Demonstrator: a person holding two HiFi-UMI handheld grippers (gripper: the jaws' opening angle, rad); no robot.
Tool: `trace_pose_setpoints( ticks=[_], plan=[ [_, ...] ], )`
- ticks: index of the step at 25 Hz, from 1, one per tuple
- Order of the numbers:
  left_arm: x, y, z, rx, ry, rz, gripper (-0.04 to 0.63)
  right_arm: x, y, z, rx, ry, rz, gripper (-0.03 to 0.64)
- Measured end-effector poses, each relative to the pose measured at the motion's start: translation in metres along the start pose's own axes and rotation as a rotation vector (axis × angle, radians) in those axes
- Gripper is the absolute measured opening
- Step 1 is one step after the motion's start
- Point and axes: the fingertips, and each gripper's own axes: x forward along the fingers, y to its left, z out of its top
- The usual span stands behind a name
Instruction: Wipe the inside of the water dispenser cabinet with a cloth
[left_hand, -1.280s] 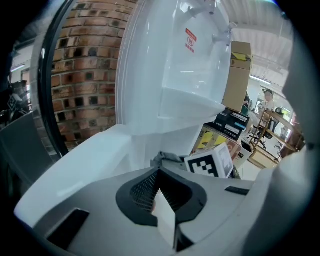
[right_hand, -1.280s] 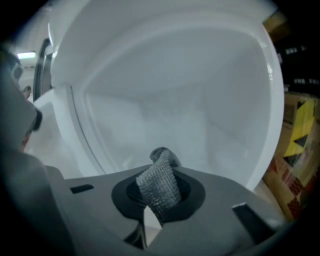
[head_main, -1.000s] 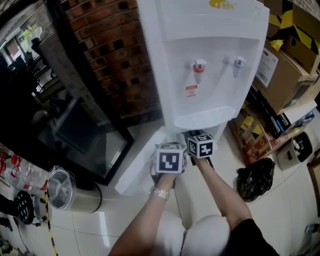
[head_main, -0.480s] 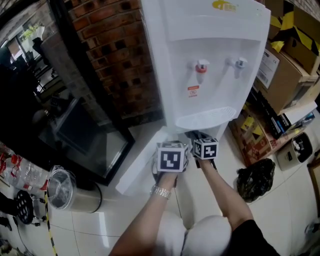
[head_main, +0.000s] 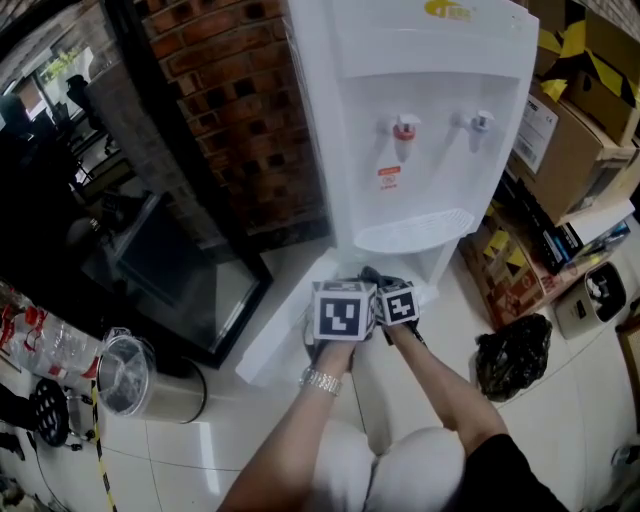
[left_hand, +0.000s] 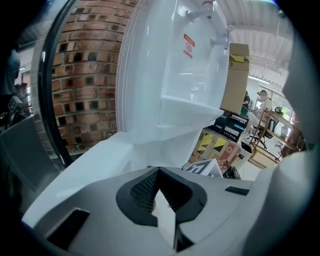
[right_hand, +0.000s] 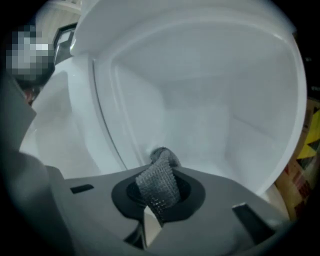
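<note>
Cloth (right_hand: 161, 172), a grey mesh-textured rag, is pinched in the jaws of the right gripper (right_hand: 156, 200). They are closed tight on its lower part, and a folded tuft stands up past the pads toward the white cabinet interior (right_hand: 215, 115). The tuft is near the cabinet's front left edge but I cannot tell whether it touches any wall.

The left gripper (left_hand: 160, 200) has its jaws drawn together with nothing between them. It points upward along the front of the water dispenser (left_hand: 165, 65), with the open cabinet door (left_hand: 85, 165) sloping away below it.

To wipe well, I judge the right gripper should go deeper so the free fold presses flat on a panel. It can then sweep in overlapping strokes from the back wall forward and finish along the corners, where grime tends to gather. Only a short tuft sticks out, so the hard jaw tips may scrape the plastic unless the gripper is tilted to lead with the fabric. The empty gripper could steady the door so it does not swing into the stroke.

From the head view, both forearms reach down and forward from the person. The left gripper (head_main: 343, 312) and right gripper (head_main: 398, 303) sit side by side, their marker cubes almost touching. They are low, just under the drip tray (head_main: 410, 232), at the mouth of the cabinet. The door (head_main: 275, 335) lies open to the left.
</note>
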Motion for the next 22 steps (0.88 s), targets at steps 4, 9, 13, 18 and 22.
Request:
trace_pose_setpoints(
  ticks=[4,9,13,18,22],
  plan=[
    [-0.003,-0.001,0.001,-0.021,-0.010,-0.006,0.003,0.004,-0.012,-0.040,0.046,0.128,-0.011,0.020],
    [-0.004,-0.006,0.001,-0.029,-0.016,-0.021,0.003,-0.015,-0.042,-0.022,0.084,0.078,-0.075,0.020],
    [-0.005,-0.011,0.006,-0.020,-0.030,-0.030,0.003,-0.055,-0.080,0.026,0.062,-0.093,-0.214,0.020],
    [-0.007,-0.016,0.009,-0.005,-0.049,-0.044,0.003,-0.097,-0.120,0.068,0.008,-0.251,-0.374,0.020],
    [-0.011,-0.015,0.006,-0.008,-0.034,-0.046,0.003,-0.091,-0.144,0.044,0.028,-0.166,-0.428,0.020]
  ],
)
